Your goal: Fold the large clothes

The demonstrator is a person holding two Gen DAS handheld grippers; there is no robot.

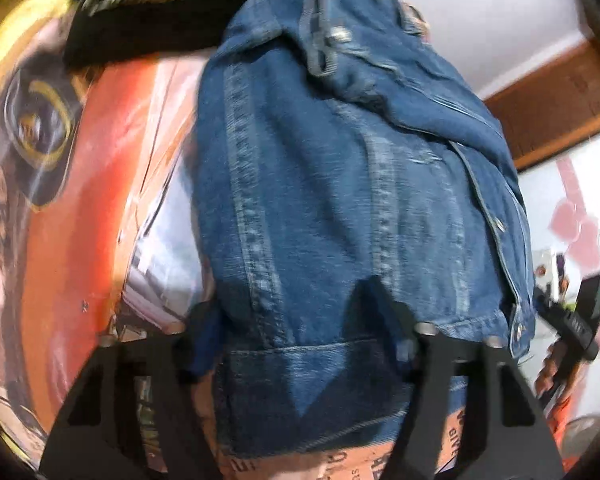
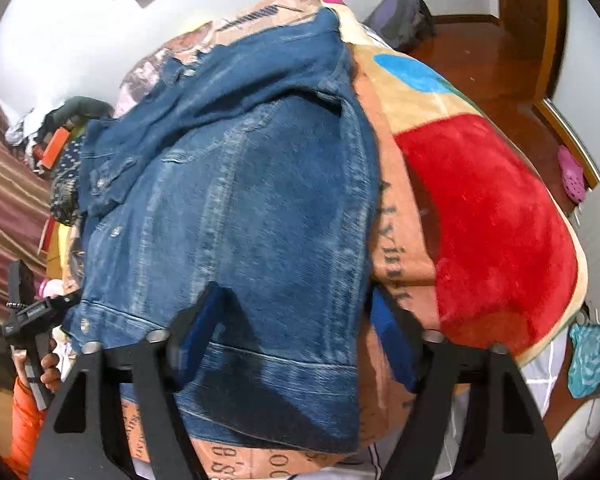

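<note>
A blue denim jacket (image 1: 340, 200) lies spread on a bed blanket (image 1: 100, 200), hem toward me and collar at the far end. My left gripper (image 1: 292, 296) stands half open astride the hem's left corner. One pad is at the jacket's side edge and the other finger rests on the denim. My right gripper (image 2: 298, 290) stands half open astride the right corner of the same jacket (image 2: 240, 180), with its right finger just outside the edge. The fabric between both pairs of jaws lies flat, not bunched. A hand (image 2: 48, 368) in an orange sleeve holds the left gripper's handle.
A dark patterned garment (image 1: 140, 8) lies beyond the jacket on the left. The blanket's red patch (image 2: 492, 220) hangs toward a wooden floor (image 2: 500, 72) with a pink clog (image 2: 570, 174) and a grey bag (image 2: 404, 12). Teal cloth (image 2: 588, 356) lies low on the right.
</note>
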